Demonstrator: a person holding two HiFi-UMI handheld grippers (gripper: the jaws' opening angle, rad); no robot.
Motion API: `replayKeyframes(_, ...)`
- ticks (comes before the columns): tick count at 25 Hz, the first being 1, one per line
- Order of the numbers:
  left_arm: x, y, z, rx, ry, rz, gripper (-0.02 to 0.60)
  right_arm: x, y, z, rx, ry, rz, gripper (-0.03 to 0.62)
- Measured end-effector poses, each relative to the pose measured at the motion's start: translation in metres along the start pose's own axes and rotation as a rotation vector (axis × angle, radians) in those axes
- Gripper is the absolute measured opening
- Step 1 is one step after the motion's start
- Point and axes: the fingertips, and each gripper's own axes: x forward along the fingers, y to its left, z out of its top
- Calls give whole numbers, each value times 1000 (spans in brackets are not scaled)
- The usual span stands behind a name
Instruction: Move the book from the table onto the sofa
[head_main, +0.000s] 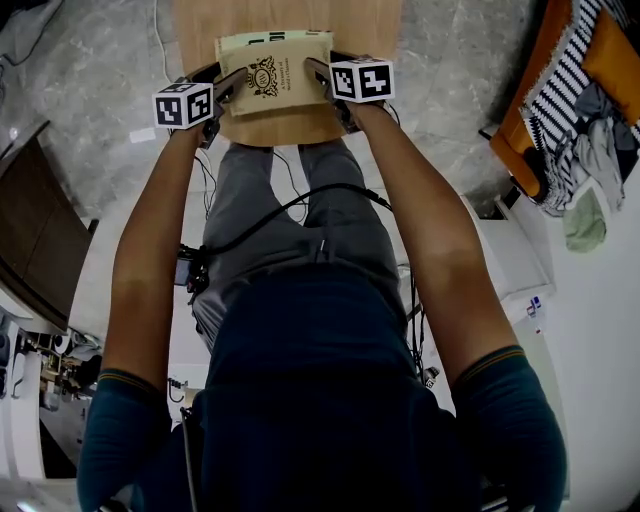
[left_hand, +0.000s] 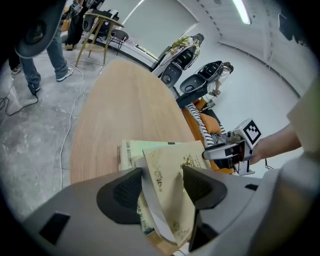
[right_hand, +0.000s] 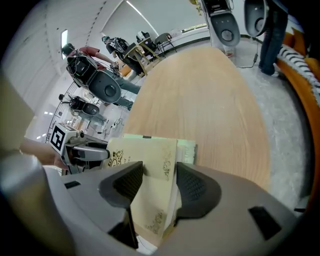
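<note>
Arms: The person is standing at the table (head_main: 290, 128) and reaching both bare arms down and forward, one on each side of the books.
Left hand-held gripper (head_main: 228, 88): It is pointing slanting down at the left edge of the cream book (head_main: 278, 75). Its jaws are standing wide apart with that edge in between them. I cannot see them squeezing it.
Right hand-held gripper (head_main: 322, 85): It is slanting down at the right edge, jaws wide apart around it too.
Where the book is: The cream book is lying on top of a green book (head_main: 235, 42), at the near end of the table. The sofa (head_main: 515, 135) is standing well apart, off to the right.
Count: two grippers, two books, one table, one sofa.
Head view only: It is showing the person's own legs and a black cable (head_main: 270, 215) hanging in front of them.
Left gripper view only: It is showing legs in jeans (left_hand: 59, 57) standing on the floor beside the table.
</note>
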Motion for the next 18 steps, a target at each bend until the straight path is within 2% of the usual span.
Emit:
replayKeyframes(4,2,1,0,-18,2,34,229,-1,0,-2,23,7,-14,199)
replayKeyframes(8,-5,-5,-1,12,13,62,219,-10,5,-5,4,18,-21,181)
replayKeyframes(18,-56,-33,27,105,-100,125,206,-57,42,19,-125,-71,-34,152)
